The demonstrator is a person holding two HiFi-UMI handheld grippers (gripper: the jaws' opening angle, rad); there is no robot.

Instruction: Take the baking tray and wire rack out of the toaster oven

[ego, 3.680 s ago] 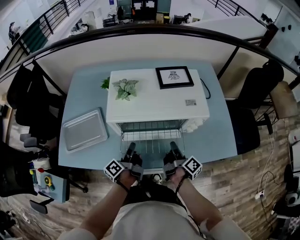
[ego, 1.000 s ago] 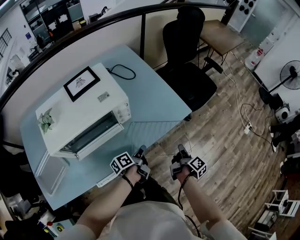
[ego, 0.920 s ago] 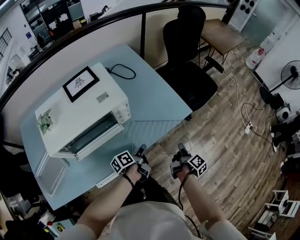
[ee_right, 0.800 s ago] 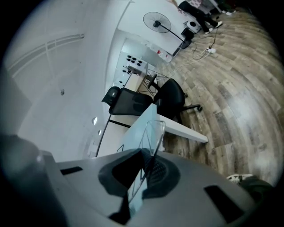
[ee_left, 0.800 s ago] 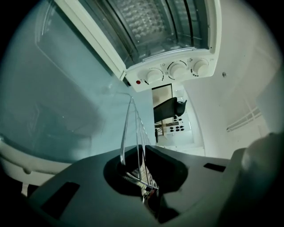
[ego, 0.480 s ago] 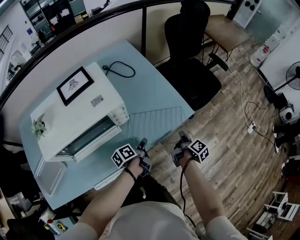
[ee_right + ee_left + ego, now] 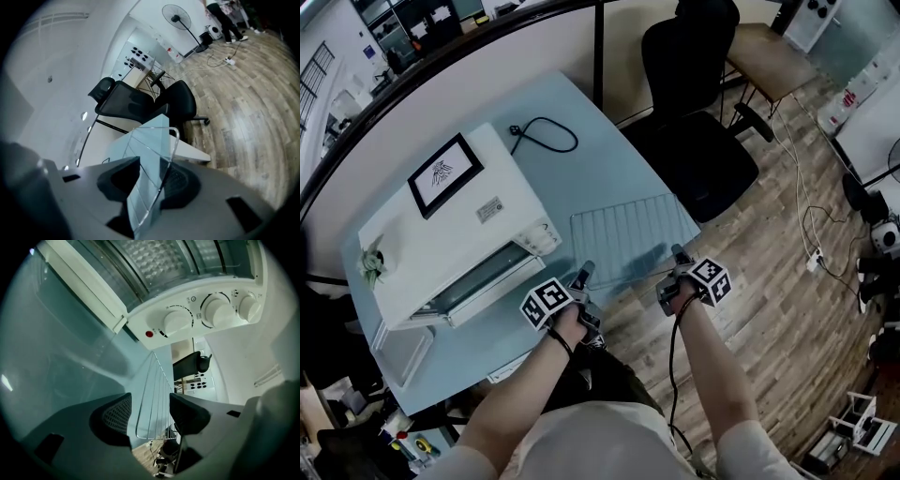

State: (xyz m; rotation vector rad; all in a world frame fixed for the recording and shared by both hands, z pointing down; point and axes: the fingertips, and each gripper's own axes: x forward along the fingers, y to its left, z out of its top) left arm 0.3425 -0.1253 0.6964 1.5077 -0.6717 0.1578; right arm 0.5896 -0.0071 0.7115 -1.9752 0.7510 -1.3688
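The wire rack (image 7: 628, 234) lies flat on the light blue table (image 7: 609, 169), right of the white toaster oven (image 7: 450, 225), whose door hangs open. My left gripper (image 7: 585, 272) is at the rack's near left corner and my right gripper (image 7: 677, 254) at its near right corner. In the left gripper view the jaws of the left gripper (image 7: 151, 405) have just been opening, with the rack's (image 7: 157, 392) edge between the pads, untouched. The right gripper (image 7: 150, 168) has also just been opening around the rack's (image 7: 150, 140) rim wire. The baking tray (image 7: 398, 352) rests left of the oven.
A framed picture (image 7: 445, 173) and a small plant (image 7: 370, 262) sit on the oven. Its black cable (image 7: 544, 131) loops on the table behind it. A black office chair (image 7: 694, 84) stands by the table's right corner. The oven's knobs (image 7: 206, 310) face my left gripper.
The rack went from hanging over the table's near edge to lying flat on the table beside the oven. Both grippers moved forward and down with it.
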